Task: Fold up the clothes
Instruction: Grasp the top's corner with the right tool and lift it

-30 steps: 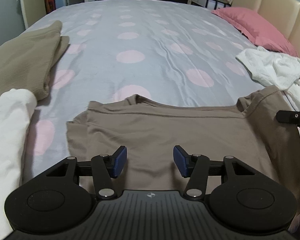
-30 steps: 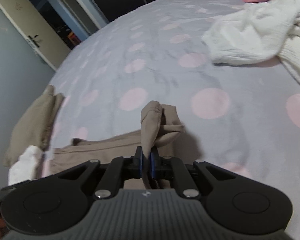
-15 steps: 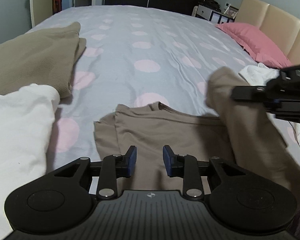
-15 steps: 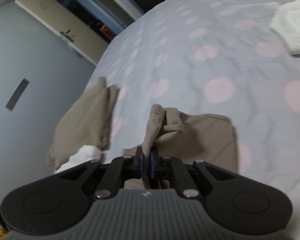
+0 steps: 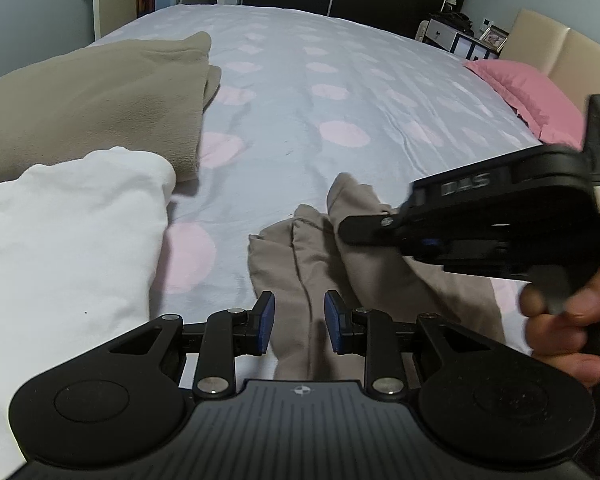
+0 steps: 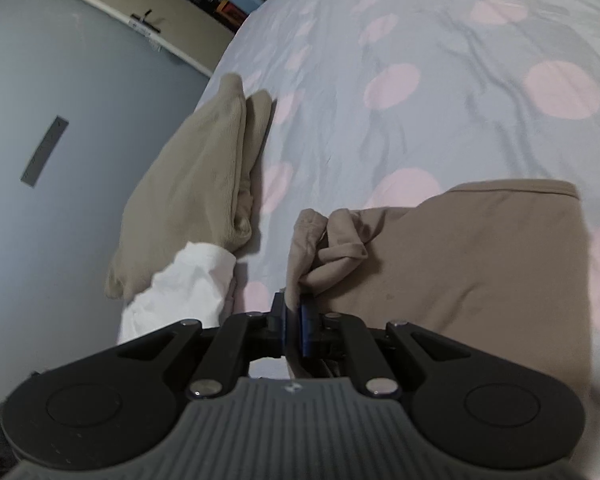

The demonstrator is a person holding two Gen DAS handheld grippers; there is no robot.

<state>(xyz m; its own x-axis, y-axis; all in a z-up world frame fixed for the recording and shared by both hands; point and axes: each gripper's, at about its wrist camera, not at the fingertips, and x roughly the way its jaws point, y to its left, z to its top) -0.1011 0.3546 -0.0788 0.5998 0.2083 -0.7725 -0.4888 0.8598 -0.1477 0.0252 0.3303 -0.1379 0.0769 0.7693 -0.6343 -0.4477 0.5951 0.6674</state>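
Observation:
A taupe T-shirt (image 5: 300, 264) lies on the spotted bed sheet (image 5: 340, 80), one side folded over onto the rest. My right gripper (image 6: 294, 320) is shut on a bunched edge of the shirt (image 6: 480, 264) and holds it just above the bed. In the left wrist view the right gripper (image 5: 348, 232) reaches in from the right, held by a person's hand (image 5: 564, 320). My left gripper (image 5: 300, 322) hovers low over the shirt's near part. Its jaws stand narrowly apart, a fold ridge of the shirt running under the gap, pads clear of the cloth.
A folded khaki garment (image 5: 92, 100) and a folded white garment (image 5: 60, 248) lie to the left of the shirt. They also show in the right wrist view as khaki garment (image 6: 196, 184) and white garment (image 6: 180, 292). A pink pillow (image 5: 528, 92) rests by the beige headboard (image 5: 572, 56).
The right gripper carried the shirt's right side leftward over the body, so the shirt now looks narrow. The left gripper's jaws drew closer together and it shifted left along the shirt.

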